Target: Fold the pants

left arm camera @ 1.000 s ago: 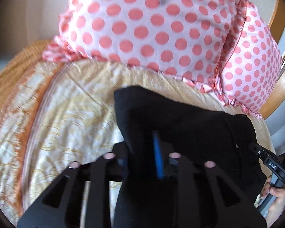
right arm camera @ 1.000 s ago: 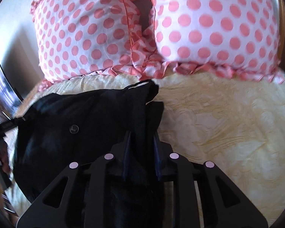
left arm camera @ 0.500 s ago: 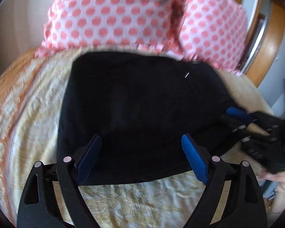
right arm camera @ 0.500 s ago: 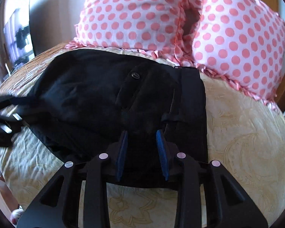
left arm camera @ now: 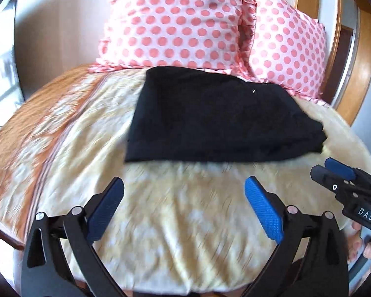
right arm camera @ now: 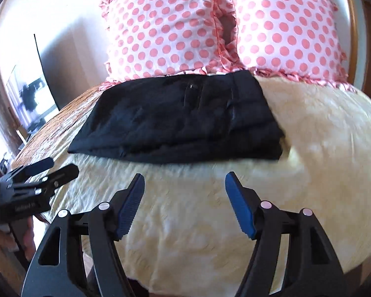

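Black pants [left arm camera: 217, 116] lie folded in a flat, layered rectangle on the yellow bedspread [left arm camera: 185, 222], ahead of the left gripper [left arm camera: 184, 210] and right gripper [right arm camera: 185, 204], both spread wide, holding nothing.

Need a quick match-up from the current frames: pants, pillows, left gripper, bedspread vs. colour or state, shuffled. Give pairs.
Column 1:
1. pants
2. pillows
3. left gripper
4. bedspread

Column 2:
A. pink-dotted, at the head of the bed
B. open, holding nothing
C. pale yellow, patterned
D. black, folded flat

Pairs: 1-D, 2-A, 3-B, 4-C
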Demonstrator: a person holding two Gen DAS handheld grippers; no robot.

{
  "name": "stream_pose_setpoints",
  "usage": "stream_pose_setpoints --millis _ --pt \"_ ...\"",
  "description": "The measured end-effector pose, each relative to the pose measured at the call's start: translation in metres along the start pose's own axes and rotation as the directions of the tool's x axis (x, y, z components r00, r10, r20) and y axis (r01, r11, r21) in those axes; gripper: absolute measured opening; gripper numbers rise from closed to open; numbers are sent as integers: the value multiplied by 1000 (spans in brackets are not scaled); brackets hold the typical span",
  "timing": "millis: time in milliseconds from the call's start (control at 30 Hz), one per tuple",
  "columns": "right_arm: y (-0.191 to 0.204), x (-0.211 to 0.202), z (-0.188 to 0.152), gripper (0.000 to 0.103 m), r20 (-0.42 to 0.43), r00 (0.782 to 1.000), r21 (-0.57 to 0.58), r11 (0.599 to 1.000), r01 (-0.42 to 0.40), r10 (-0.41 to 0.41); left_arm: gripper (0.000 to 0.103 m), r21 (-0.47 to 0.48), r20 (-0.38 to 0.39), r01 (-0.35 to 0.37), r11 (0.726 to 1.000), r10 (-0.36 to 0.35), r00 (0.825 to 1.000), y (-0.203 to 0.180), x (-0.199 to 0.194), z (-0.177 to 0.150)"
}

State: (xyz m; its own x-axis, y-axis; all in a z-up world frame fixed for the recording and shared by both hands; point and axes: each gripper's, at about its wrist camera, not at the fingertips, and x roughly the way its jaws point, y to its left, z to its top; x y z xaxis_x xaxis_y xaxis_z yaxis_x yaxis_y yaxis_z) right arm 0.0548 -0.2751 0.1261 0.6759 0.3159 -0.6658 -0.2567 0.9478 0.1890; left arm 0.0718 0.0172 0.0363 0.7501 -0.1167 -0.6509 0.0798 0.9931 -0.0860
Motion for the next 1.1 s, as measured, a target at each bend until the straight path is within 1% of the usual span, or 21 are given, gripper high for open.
stream_pose_setpoints --millis 67,133,200,400,433,500,567,600,733,867,1100 --pt "8 3 -9 69 14 999 -24 999 39 -39 98 9 6 -10 1000 9 1000 -1 -4 -9" --pt "15 6 -16 69 15 998 -54 996 67 -66 98 16 -13 -5 1000 5 1000 -1 -2 -14" --pt "18 7 -21 69 13 997 -54 996 74 -73 98 27 -25 -9 1000 10 1000 -2 1 -18" --pt "16 5 -27 70 32 992 -42 991 127 -126 99 39 -10 -60 997 60 998 -1 0 -25" --pt "15 5 -28 72 33 990 -39 990 138 -137 101 41 -8 -64 997 64 998 -1 0 -26" --pt "15 6 -30 75 38 989 -44 988 147 -146 101 49 -2 -74 996 74 997 -1 0 -29" --pt "18 7 -32 83 47 984 -57 984 172 -169 101 61 8 -90 994 90 996 -3 -1 -31" --pt "17 8 -33 86 52 980 -41 981 192 -190 101 55 12 -92 994 91 996 -3 -1 -32" --pt "15 9 -36 94 68 975 -19 977 212 -211 101 51 20 -98 994 97 995 -3 -2 -33" --pt "14 9 -37 97 81 971 -12 974 226 -224 101 45 36 -106 993 104 994 -4 -3 -35" --pt "14 9 -38 98 89 970 -10 974 228 -226 101 37 37 -114 993 113 993 -4 -3 -36"
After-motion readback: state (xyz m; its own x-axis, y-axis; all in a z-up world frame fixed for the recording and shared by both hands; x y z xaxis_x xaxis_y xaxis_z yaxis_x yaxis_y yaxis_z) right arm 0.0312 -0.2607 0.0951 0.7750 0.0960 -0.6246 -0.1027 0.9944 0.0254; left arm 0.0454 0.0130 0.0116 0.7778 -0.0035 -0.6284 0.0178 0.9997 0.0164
